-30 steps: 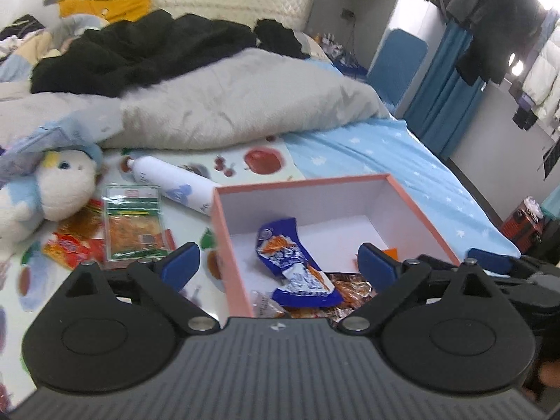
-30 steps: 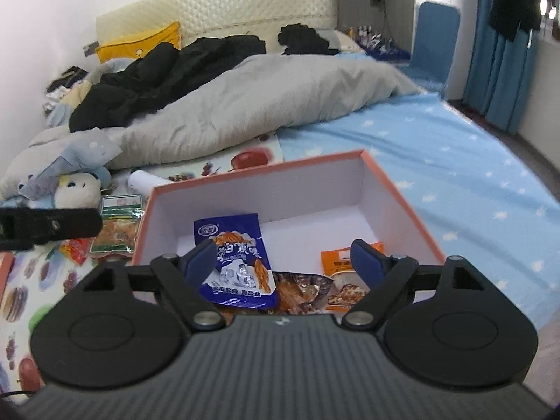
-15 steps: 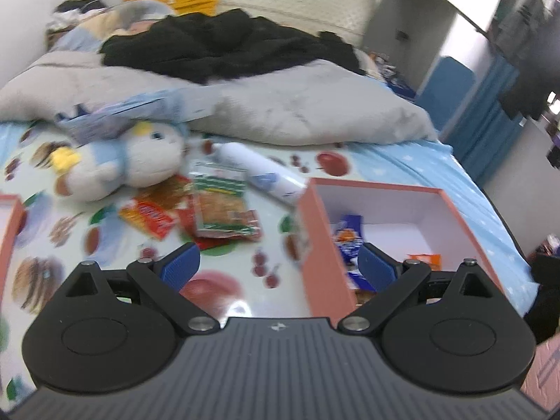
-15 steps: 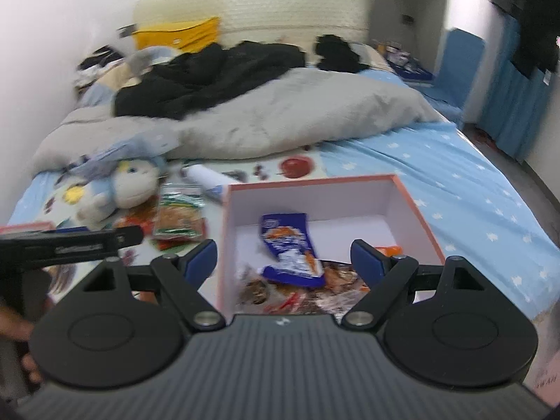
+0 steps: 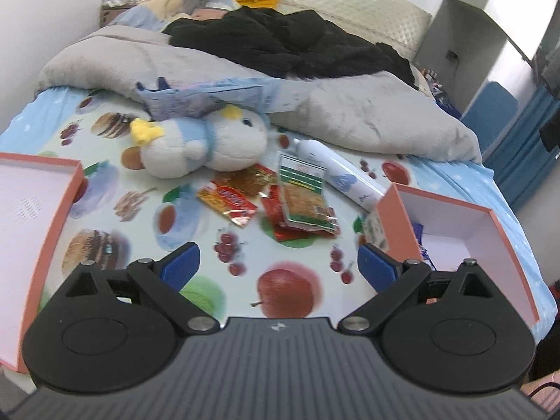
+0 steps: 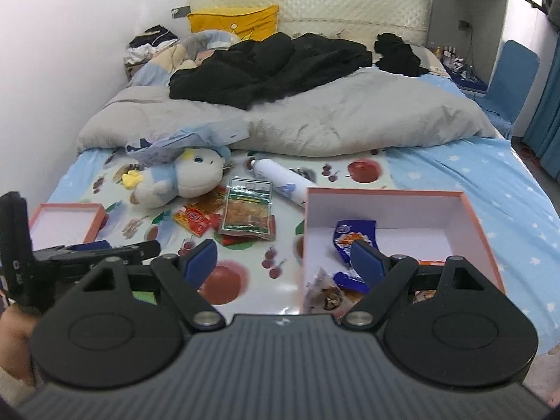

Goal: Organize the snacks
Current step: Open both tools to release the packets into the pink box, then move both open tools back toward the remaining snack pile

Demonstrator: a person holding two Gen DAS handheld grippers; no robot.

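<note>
Three snack packets are lying loose on the fruit-print mat [image 5: 287, 290], overlapping in a small heap at about 12 o'clock from the left gripper [image 5: 278, 267]. The green-topped packet [image 5: 304, 199] is sitting on top of a red packet [image 5: 283, 225], and the orange packet [image 5: 229, 197] is fanning out at its 9 o'clock. They are looking light, thin and crinkly to me, probably slippery film, so a pinch on a free sealed edge seems a safer hold than the flat middle, and the top one should lift first.

Both grippers are hanging above the mat with nothing in them; the left one's fingers are standing wide apart, and the right gripper [image 6: 281, 255] is showing the same wide gap.

The pink box [image 6: 465, 206] at 3 o'clock of the heap is already holding a blue packet [image 6: 353, 234] and a few other wrappers. A plush toy [image 5: 210, 147] is pressing close at the heap's 11 o'clock and a white bottle [image 5: 336, 175] is lying just beside it at 1 o'clock, so both may crowd a wide approach. A second pink tray [image 5: 24, 217] is sitting off at 9 o'clock
</note>
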